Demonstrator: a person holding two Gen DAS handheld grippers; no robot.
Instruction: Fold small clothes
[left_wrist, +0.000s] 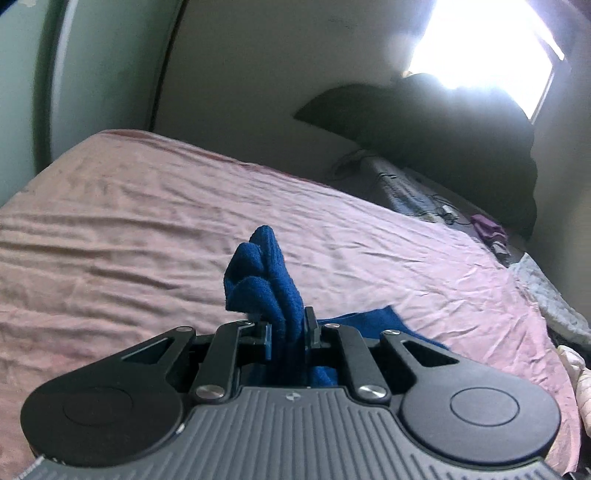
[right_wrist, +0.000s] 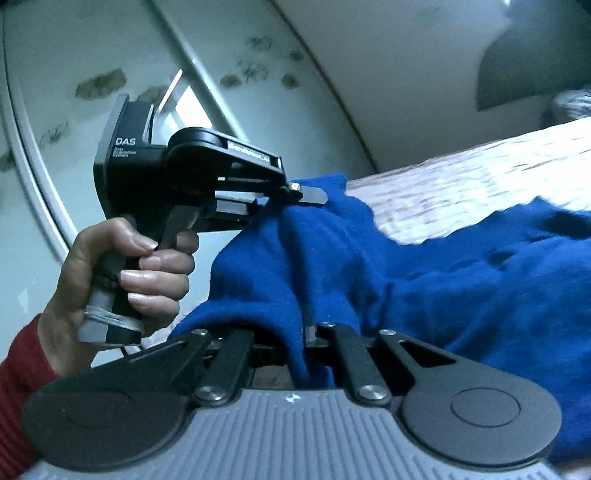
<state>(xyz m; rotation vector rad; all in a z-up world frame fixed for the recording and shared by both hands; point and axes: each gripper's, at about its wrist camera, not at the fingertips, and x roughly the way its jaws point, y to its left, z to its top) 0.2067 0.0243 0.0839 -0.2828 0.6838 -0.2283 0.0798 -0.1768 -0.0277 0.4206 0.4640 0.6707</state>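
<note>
A dark blue knitted garment (right_wrist: 424, 277) is lifted off the pink bedsheet (left_wrist: 129, 229). In the left wrist view my left gripper (left_wrist: 288, 325) is shut on a bunched fold of the blue garment (left_wrist: 266, 273), which sticks up past the fingertips. In the right wrist view my right gripper (right_wrist: 299, 332) is shut on another edge of the same cloth, which drapes over its jaws. That view also shows the left gripper (right_wrist: 295, 197) pinching the cloth higher up, held by a hand (right_wrist: 122, 280) in a red sleeve. The rest of the garment trails to the right.
The bed's pink sheet (right_wrist: 480, 177) spreads wide under both grippers. A dark pillow (left_wrist: 443, 147) leans at the head under a bright window (left_wrist: 487, 44). Cables and small items (left_wrist: 443, 210) lie beside the bed. A pale wardrobe door (right_wrist: 74, 74) stands behind the hand.
</note>
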